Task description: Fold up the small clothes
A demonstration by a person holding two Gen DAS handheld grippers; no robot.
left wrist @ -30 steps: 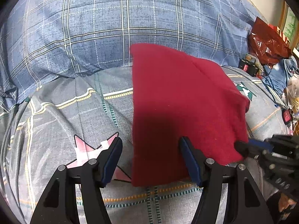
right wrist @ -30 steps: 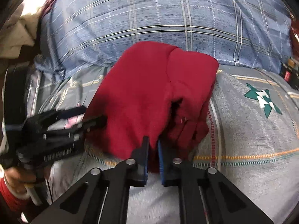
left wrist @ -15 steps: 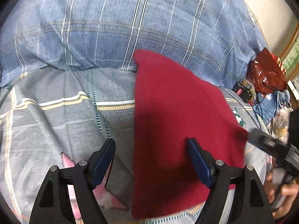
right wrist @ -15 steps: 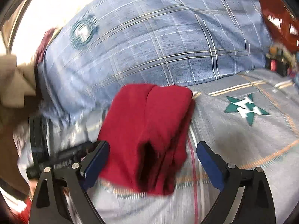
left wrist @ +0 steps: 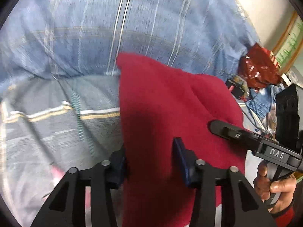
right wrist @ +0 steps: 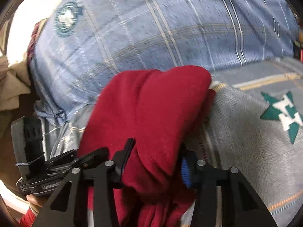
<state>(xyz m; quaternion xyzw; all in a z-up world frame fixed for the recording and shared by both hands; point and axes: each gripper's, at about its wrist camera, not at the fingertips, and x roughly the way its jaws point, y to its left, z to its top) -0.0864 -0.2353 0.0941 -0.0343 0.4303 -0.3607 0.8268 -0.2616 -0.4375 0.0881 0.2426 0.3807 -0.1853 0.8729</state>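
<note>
A folded red garment lies on the grey bedsheet, its far end against a blue checked quilt. My left gripper straddles the garment's near left edge; its jaws are closing, one pad at the edge, the other resting on top, and the cloth between them lies flat. In the right wrist view the red garment bulges between the fingers of my right gripper, whose closing jaws press on its thick right fold. The right gripper shows at the garment's right side, held by a hand.
The blue checked quilt rises like a wall behind the garment. A red plastic bag and small clutter lie at the far right. A green star print marks the grey bedsheet. Beige cloth is heaped at the left.
Both grippers opened wide, slid further over the garment's near end, then narrowed. The right one let go of the near edge and now clasps the thick fold. Both views swung.
</note>
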